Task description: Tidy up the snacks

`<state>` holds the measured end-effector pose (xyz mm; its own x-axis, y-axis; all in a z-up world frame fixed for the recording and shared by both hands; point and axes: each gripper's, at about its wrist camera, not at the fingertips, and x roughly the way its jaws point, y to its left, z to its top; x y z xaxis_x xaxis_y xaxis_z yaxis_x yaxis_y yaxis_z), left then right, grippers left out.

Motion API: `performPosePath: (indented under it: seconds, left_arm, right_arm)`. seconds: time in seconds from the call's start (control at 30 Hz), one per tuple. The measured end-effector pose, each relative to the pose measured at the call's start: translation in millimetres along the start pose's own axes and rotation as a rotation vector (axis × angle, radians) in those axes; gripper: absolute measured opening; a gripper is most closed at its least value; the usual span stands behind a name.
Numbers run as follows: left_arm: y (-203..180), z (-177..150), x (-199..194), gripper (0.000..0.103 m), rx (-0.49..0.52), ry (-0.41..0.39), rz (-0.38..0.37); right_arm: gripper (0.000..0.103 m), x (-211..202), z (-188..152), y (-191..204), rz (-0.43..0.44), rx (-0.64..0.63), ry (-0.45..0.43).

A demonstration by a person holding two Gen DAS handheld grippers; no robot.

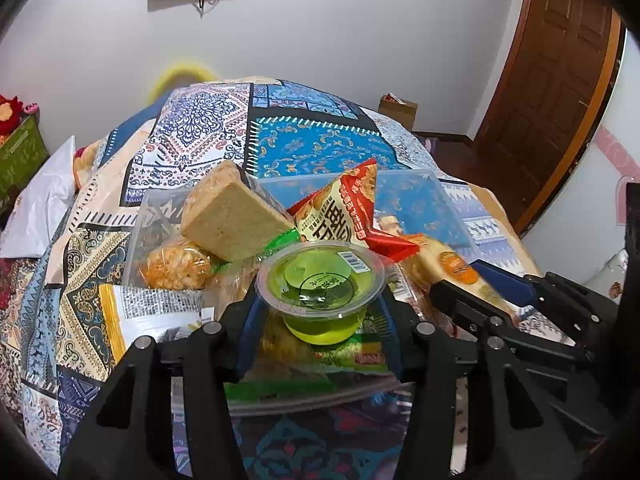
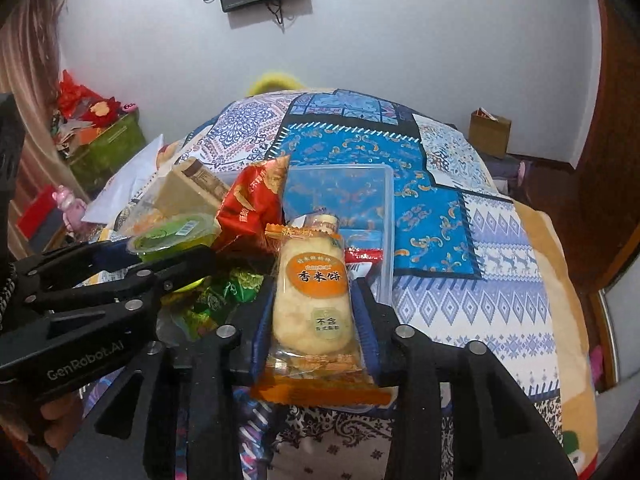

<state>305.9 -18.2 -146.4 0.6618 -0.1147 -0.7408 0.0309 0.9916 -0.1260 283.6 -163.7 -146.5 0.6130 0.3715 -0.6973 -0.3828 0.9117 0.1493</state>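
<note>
My left gripper [image 1: 322, 312] is shut on a green jelly cup [image 1: 322, 286] and holds it above a heap of snacks; it also shows in the right wrist view [image 2: 176, 234]. My right gripper [image 2: 314, 304] is shut on a rice cracker packet [image 2: 312, 296] with an orange label, just in front of a clear plastic container [image 2: 384, 216]. The packet shows in the left wrist view [image 1: 452, 264] too. A red snack bag [image 1: 344, 208], a tan cake slice [image 1: 232, 216] and an orange-crumbed snack [image 1: 176, 266] lie in the heap.
A patterned blue patchwork cloth [image 2: 440, 184] covers the table. Green packets [image 2: 224, 292] lie under the grippers. A yellow-edged packet [image 1: 140, 316] lies at left. A brown box [image 2: 490, 130] and a wooden door [image 1: 560, 80] are at the right.
</note>
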Motion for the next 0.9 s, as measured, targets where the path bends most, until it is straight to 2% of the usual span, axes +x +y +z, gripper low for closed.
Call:
performPosePath:
  seconds: [0.1, 0.2, 0.27, 0.57, 0.67, 0.73, 0.8, 0.9]
  left_arm:
    - [1, 0, -11, 0.056, -0.008, 0.002, -0.021]
    - [0, -1, -29, 0.058, -0.011, -0.028, -0.039]
    - [-2, -1, -47, 0.061, 0.003, -0.069, -0.036]
    - [-9, -2, -153, 0.061, 0.029, -0.299, -0.028]
    - [-11, -10, -186, 0.061, 0.039, -0.379, -0.011]
    - [-13, -17, -207, 0.066, 0.049, -0.431, 0.006]
    - [-15, -25, -227, 0.078, 0.061, -0.487, 0.026]
    - [-17, -36, -250, 0.090, 0.080, -0.543, 0.049]
  right_arm:
    - [0.044, -11, 1, -2, 0.020, 0.015, -0.005]
    - [0.050, -26, 3, 1, 0.015, 0.001, -0.035]
    - [0.050, -38, 5, 4, 0.013, -0.012, -0.057]
    - [0.050, -108, 14, 26, 0.019, -0.057, -0.193]
    - [0.057, -137, 12, 36, 0.033, -0.074, -0.247]
    - [0.063, -153, 10, 42, 0.031, -0.083, -0.288]
    - [0.069, -171, 6, 48, 0.026, -0.092, -0.333]
    - [0.084, -187, 2, 55, 0.020, -0.094, -0.379]
